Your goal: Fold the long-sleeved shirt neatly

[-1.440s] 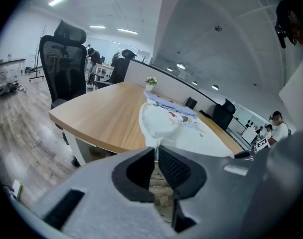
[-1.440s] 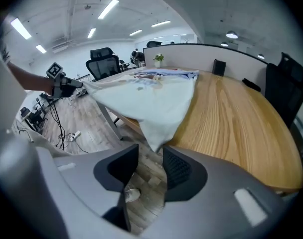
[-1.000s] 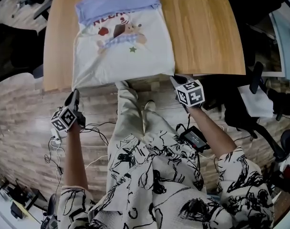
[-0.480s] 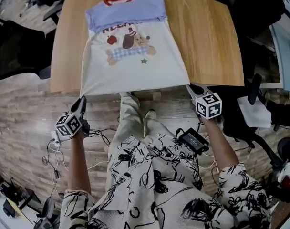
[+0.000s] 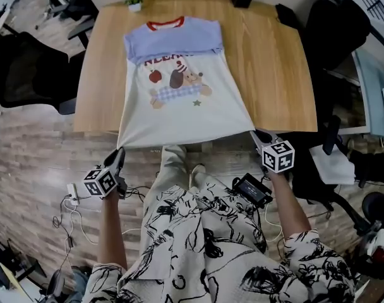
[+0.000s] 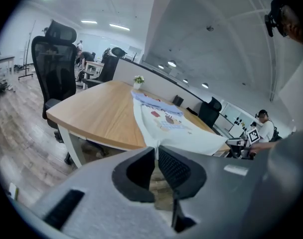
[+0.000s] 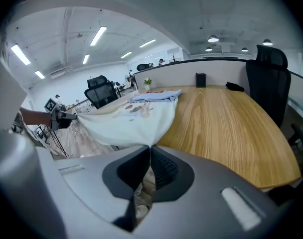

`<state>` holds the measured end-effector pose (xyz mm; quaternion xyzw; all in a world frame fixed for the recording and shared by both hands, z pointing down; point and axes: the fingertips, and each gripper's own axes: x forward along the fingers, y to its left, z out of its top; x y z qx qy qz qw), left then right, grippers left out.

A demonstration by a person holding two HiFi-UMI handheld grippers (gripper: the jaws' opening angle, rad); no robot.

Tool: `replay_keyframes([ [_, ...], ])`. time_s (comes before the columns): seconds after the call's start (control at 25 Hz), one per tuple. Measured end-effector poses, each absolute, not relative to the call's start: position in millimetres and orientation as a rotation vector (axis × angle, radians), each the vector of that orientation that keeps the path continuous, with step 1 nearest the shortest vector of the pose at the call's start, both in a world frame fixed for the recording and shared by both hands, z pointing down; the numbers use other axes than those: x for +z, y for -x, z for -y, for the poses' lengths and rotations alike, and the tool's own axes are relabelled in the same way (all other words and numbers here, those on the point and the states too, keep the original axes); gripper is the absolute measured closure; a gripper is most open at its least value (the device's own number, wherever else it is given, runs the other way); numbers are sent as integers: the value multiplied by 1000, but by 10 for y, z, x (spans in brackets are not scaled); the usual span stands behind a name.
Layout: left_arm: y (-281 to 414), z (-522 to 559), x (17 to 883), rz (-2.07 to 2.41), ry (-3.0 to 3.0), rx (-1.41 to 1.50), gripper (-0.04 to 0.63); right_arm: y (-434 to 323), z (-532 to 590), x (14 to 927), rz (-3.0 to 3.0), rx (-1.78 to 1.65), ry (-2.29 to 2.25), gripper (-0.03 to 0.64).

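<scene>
Two corners of hem (image 5: 186, 137) pinched: left claw (image 5: 120, 150) & right claw (image 5: 258, 133) each clamped on shirt (image 5: 179, 106), which lies flat on worktop (image 5: 268, 62), hem just past near edge. Step, prob.: bottom-to-collar (image 5: 165, 24) fold. Next: lift both evenly, carry hem fwd, keep taut.

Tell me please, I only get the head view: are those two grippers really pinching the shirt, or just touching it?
Observer: Really pinching. The left gripper view shows the left gripper with its jaws shut on one hem corner of the shirt.
Operator: And the other one?
Observer: The right gripper view shows the right gripper clamped the same way on the opposite hem corner.
Operator: Is the bottom part lying on the table?
Observer: No. In the right gripper view the hem is held up in the air past the near edge of the table, spanning between the two grippers.
</scene>
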<state>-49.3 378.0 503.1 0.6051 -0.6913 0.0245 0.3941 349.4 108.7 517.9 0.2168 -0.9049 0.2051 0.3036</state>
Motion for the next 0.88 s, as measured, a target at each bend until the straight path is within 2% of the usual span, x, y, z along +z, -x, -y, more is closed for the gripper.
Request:
replay_keyframes([
  [0.24,774,-3316,4326,1848,-1613,-60,568,-3159,-735,4518,2545,536,-552,601],
  [0.56,1353,-2360,3411,1909,-1788,-67,568,-2540,101,3643,2690,443,-532,601],
  [0.88,2064,-1473,3276,1921,-1800,-34,568,-1961,1026,3332,2705,440,-557,601],
])
